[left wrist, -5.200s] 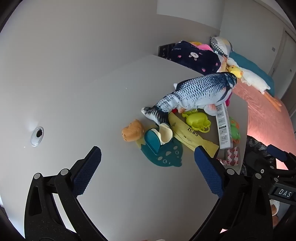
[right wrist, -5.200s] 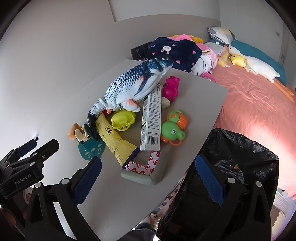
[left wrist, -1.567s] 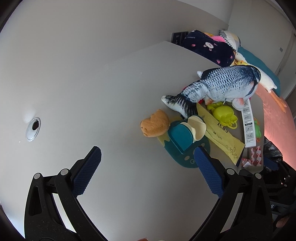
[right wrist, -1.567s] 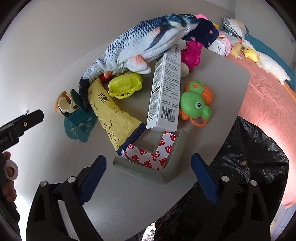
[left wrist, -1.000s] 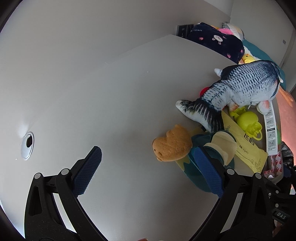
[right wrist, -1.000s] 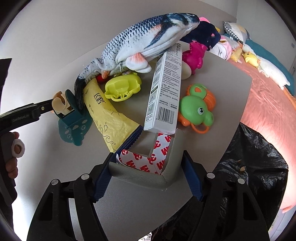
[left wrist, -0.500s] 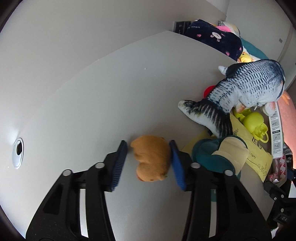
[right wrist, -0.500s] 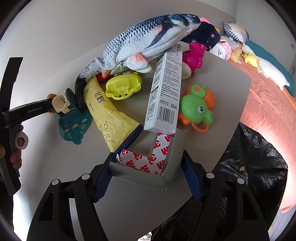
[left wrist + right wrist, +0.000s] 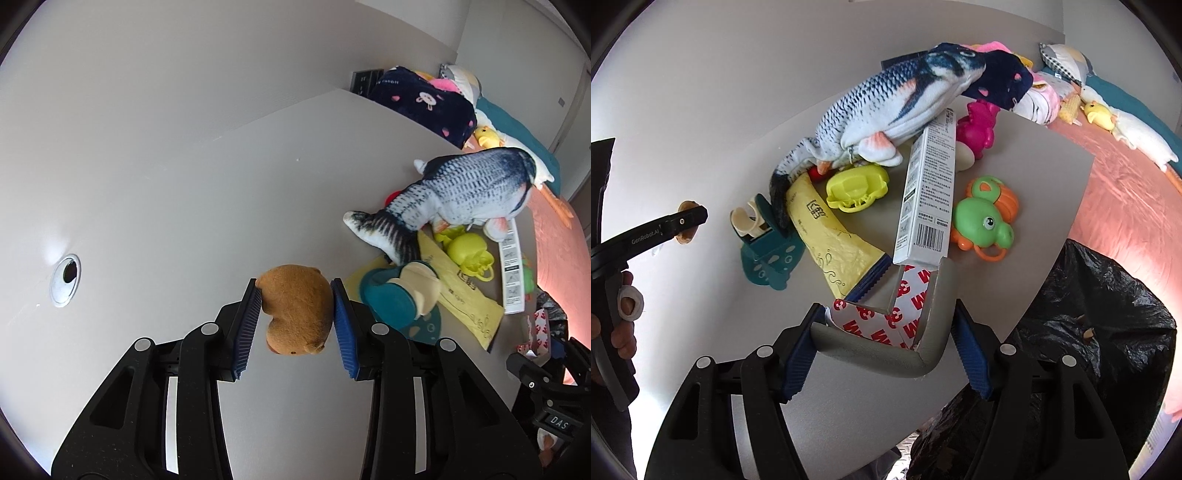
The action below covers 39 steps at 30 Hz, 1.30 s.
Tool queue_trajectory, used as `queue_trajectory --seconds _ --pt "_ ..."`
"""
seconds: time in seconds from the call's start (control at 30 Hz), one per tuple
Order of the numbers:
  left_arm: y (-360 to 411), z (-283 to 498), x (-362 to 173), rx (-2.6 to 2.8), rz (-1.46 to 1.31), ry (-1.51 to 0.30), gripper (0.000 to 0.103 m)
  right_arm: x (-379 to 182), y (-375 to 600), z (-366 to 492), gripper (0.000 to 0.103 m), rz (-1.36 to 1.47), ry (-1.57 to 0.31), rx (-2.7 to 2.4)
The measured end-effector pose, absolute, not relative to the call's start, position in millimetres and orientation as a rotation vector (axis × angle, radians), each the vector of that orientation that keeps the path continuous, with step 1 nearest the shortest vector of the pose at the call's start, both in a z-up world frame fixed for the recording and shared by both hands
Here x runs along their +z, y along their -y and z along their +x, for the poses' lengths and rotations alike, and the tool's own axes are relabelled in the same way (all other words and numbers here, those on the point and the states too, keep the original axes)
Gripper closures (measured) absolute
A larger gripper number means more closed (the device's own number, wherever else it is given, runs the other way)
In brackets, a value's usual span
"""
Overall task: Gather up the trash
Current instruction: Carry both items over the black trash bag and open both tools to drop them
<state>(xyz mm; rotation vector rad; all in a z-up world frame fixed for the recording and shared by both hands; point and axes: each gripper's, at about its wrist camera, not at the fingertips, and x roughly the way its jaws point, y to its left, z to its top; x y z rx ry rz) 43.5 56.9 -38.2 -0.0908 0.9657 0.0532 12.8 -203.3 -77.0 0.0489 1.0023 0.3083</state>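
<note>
My left gripper (image 9: 294, 291) has its blue pads pressed on both sides of a small brown plush toy (image 9: 297, 314), just above the grey table (image 9: 166, 166); its jaws are still closing. In the right wrist view, my right gripper (image 9: 884, 317) grips a grey L-shaped corner guard (image 9: 879, 356) with red-lettered white backing by its two ends, its jaws closing too. A black trash bag (image 9: 1089, 332) hangs open off the table's right edge. One left finger (image 9: 683, 221) shows at the far left, with a person's hand (image 9: 624, 314) behind it.
Piled on the table are a fish plush (image 9: 886, 99), a white carton (image 9: 929, 192), a yellow packet (image 9: 831, 240), a yellow toy (image 9: 857, 186), a green turtle toy (image 9: 982, 221) and a teal toy (image 9: 772, 254). A cable hole (image 9: 65, 275) lies left. A pink-covered bed (image 9: 1126, 184) stands behind.
My left jaws went from wide open to shut on the brown plush toy and raised it a little. My right gripper stayed on the corner guard.
</note>
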Motion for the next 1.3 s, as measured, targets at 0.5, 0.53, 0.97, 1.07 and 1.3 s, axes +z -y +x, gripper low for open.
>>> queue_trajectory --seconds 0.5,0.53,0.97,1.07,1.3 --pt "3.9 24.3 -1.4 -0.060 -0.060 -0.898 0.065 -48.4 248.7 -10.9 0.034 0.114 -0.900 0.264" --pt "10.4 22.9 -0.5 -0.075 -0.057 -0.896 0.065 -47.2 253.7 -12.2 0.034 0.119 -0.895 0.257" --pt "96.4 18.0 3.8 -0.268 0.002 -0.900 0.065 -38.9 318.9 -27.2 0.034 0.185 -0.859 0.135" --pt "115.0 17.4 5.1 -0.312 0.016 -0.900 0.065 -38.2 334.2 -31.8 0.034 0.198 -0.851 0.103" --pt "158.7 15.1 5.8 -0.396 0.058 -0.897 0.065 -35.8 373.5 -48.9 0.034 0.235 -0.827 0.026"
